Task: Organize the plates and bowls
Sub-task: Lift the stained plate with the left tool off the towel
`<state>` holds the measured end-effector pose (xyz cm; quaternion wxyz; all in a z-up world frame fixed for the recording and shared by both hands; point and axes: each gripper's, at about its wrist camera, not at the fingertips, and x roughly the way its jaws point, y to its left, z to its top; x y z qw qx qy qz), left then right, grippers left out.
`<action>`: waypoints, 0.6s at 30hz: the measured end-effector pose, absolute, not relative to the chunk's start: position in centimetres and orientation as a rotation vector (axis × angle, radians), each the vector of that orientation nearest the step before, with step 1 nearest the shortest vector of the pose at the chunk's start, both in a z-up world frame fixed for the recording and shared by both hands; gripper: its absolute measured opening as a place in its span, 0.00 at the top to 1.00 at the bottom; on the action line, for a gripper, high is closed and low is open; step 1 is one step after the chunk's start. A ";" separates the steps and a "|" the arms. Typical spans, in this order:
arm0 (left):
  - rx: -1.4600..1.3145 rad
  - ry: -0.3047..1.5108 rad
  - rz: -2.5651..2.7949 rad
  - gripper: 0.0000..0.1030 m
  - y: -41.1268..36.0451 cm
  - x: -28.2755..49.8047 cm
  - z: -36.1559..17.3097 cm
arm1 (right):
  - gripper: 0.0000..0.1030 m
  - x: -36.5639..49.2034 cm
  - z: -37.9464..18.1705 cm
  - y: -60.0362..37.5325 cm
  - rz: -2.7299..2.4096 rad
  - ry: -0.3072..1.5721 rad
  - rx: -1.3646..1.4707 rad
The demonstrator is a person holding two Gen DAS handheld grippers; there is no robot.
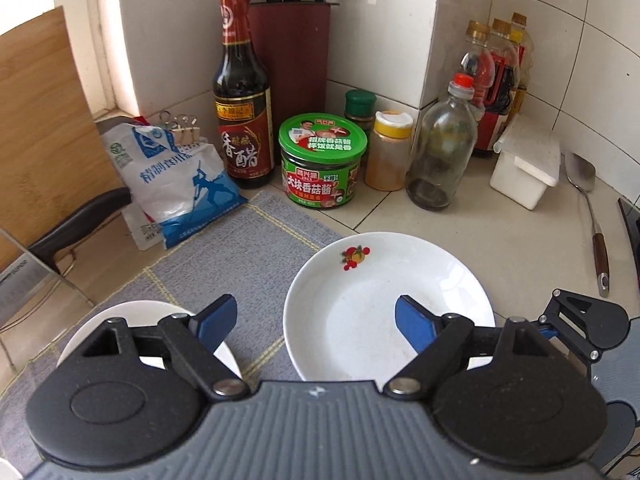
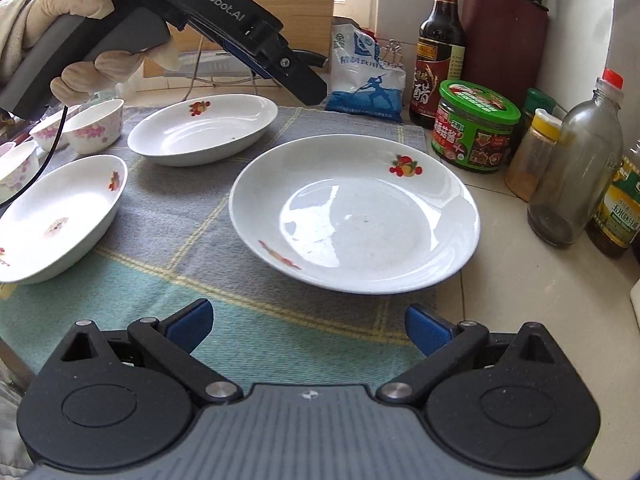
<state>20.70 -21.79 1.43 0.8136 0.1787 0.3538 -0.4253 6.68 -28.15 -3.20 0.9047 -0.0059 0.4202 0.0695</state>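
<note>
A white plate with a fruit print (image 2: 356, 216) lies on the grey-green cloth (image 2: 180, 240), just ahead of my open, empty right gripper (image 2: 308, 326). Two more fruit-print plates sit further left: one at the back (image 2: 202, 130) and one at the left edge (image 2: 56, 216). Small flowered bowls (image 2: 94, 126) stand at the far left. My left gripper (image 1: 316, 320) is open and empty, hovering above the first plate (image 1: 388, 304), with another plate (image 1: 232, 356) under its left finger. It also shows in the right wrist view, held high at upper left (image 2: 310, 88).
Along the tiled wall stand a vinegar bottle (image 1: 242, 92), a green-lidded sauce jar (image 1: 322, 160), spice jars (image 1: 390, 152), a glass bottle (image 1: 442, 144), oil bottles (image 1: 496, 88), a knife block (image 1: 292, 60), a salt bag (image 1: 176, 176), a white box (image 1: 526, 164) and a ladle (image 1: 588, 216).
</note>
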 end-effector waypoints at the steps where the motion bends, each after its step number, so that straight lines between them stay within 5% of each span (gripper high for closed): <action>1: 0.379 0.745 -0.895 0.17 -21.0 20.1 1.7 | 0.00 6.5 -3.0 -27.6 0.155 0.863 -0.020; 18: 0.245 0.766 -0.553 0.16 -4.7 12.3 1.7 | 0.00 5.9 -3.5 -15.8 0.396 0.877 -0.070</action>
